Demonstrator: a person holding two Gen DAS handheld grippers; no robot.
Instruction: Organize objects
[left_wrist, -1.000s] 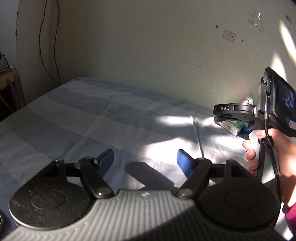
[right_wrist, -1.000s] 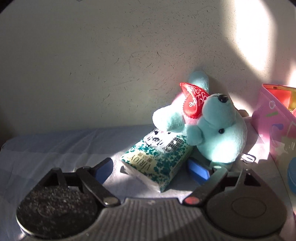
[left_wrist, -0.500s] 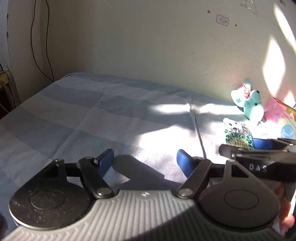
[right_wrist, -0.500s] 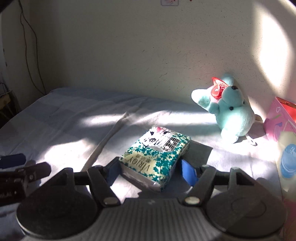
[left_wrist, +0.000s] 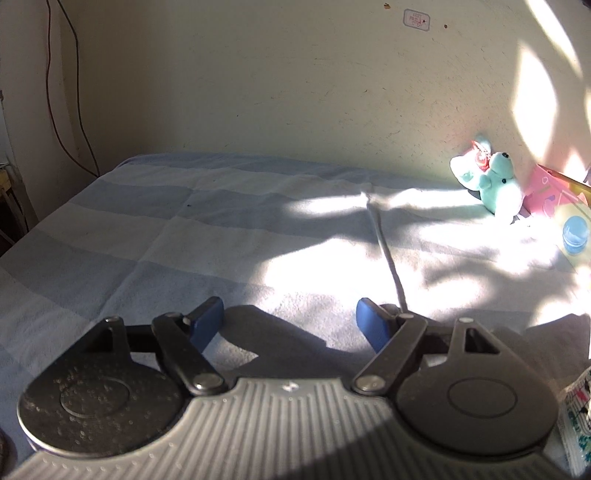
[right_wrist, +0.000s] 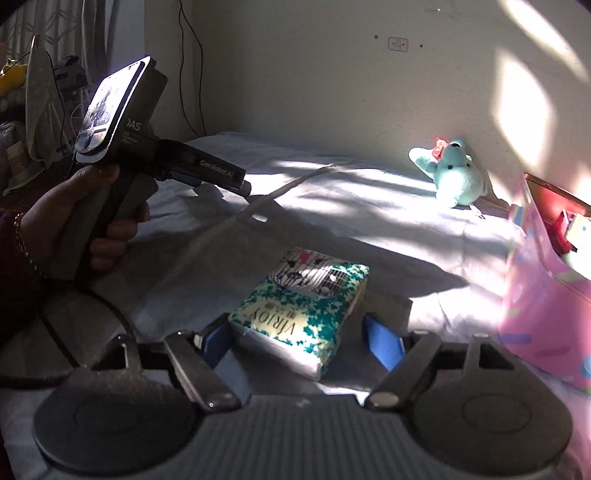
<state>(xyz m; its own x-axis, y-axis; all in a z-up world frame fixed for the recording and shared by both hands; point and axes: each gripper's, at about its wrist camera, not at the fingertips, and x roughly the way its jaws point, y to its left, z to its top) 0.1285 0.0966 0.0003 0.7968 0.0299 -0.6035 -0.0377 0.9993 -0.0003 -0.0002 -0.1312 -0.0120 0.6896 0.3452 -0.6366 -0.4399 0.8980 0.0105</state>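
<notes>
A green-and-white tissue pack (right_wrist: 303, 314) lies between the fingers of my right gripper (right_wrist: 301, 339). The left pad touches its corner; the right pad (right_wrist: 382, 343) stands apart from it, so the jaws are open. A sliver of the pack shows at the right edge of the left wrist view (left_wrist: 576, 424). My left gripper (left_wrist: 290, 325) is open and empty above the striped bed sheet (left_wrist: 221, 236). It also shows in the right wrist view (right_wrist: 243, 190), hand-held at the left. A teal plush toy (right_wrist: 458, 177) (left_wrist: 498, 184) leans against the far wall.
A pink box (right_wrist: 546, 295) stands at the right, also in the left wrist view (left_wrist: 546, 192). A blue round lid (left_wrist: 575, 229) lies near it. A cream wall (left_wrist: 295, 92) borders the bed's far side. Cables (left_wrist: 62, 92) hang at the far left.
My right gripper has pulled back from the plush toy toward the near side, carrying the tissue pack with it. Its jaws have widened around the pack. The left gripper stayed open.
</notes>
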